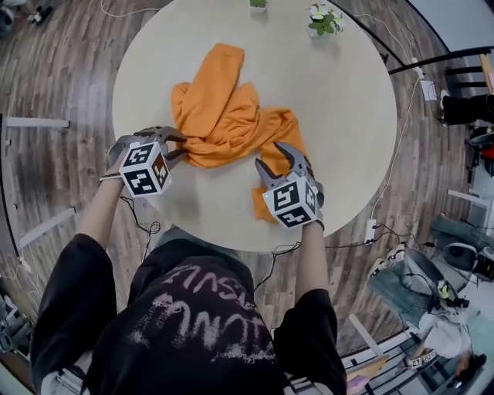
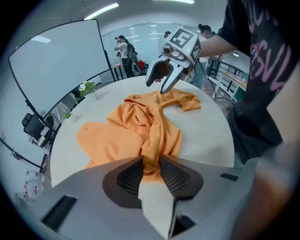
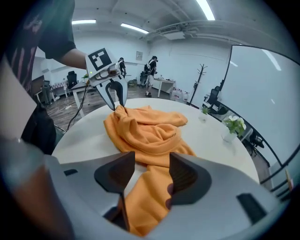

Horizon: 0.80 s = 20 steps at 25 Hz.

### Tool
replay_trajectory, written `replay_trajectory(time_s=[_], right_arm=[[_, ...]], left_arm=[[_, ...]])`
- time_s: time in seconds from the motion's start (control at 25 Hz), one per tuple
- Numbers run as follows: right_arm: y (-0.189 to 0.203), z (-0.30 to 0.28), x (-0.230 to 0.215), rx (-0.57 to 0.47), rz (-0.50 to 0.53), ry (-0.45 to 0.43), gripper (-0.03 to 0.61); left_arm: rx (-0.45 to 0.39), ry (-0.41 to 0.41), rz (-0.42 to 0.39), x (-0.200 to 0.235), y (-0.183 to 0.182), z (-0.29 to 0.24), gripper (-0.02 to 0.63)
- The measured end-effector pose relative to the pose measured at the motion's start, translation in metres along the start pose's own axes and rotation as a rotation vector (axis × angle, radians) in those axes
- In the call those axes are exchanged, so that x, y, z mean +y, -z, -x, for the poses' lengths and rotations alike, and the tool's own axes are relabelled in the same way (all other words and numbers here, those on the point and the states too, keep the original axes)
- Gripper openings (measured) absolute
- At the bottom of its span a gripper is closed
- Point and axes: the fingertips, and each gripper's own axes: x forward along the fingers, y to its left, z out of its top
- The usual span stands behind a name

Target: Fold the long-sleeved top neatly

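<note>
The orange long-sleeved top (image 1: 228, 116) lies crumpled on the round pale table (image 1: 347, 116). My left gripper (image 1: 182, 145) is at the garment's left edge, shut on a bunched fold of the top (image 2: 136, 126) that rises between its pads (image 2: 174, 176). In the right gripper view that gripper (image 3: 118, 107) lifts the cloth into a small peak. My right gripper (image 1: 267, 153) hovers open over the near right part, where a sleeve end runs toward the table edge. Its jaws (image 3: 152, 154) stand wide, with orange cloth (image 3: 150, 126) lying under them untouched.
Two small potted plants (image 1: 324, 19) (image 1: 258, 4) stand at the table's far edge. A cable (image 1: 390, 162) hangs off the right rim. Dark chairs (image 1: 463, 77) and gear stand on the wood floor at the right. People stand far back in the room.
</note>
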Motion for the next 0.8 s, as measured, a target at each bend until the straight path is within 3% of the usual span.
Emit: replay_trajectory(time_s=[0.08,0.4,0.56,0.68,0.72,0.8], right_arm=[[-0.005,-0.009,-0.010,0.006,0.030,-0.017,0.238],[-0.007,-0.043,-0.045,0.112,0.329,-0.127,0.272],[-0.006,-0.059,-0.051,0.169,0.497,-0.181,0.294],[-0.008,-0.072,-0.050,0.190,0.565,-0.233,0.308],[-0.008,-0.076,-0.049,0.197,0.570,-0.254,0.308],[-0.005,-0.083,-0.045,0.220,0.563,-0.294,0.297]], left_arm=[[-0.046,0.036,0.037,-0.002,-0.013,0.006,0.171],[-0.159,0.105,0.036,-0.018,-0.090,0.000,0.198],[-0.129,0.114,0.036,-0.029,-0.107,-0.028,0.216],[-0.074,0.111,0.044,-0.032,-0.104,-0.048,0.216],[-0.054,0.096,0.045,-0.032,-0.101,-0.052,0.206],[-0.045,0.059,0.058,-0.027,-0.095,-0.052,0.120]])
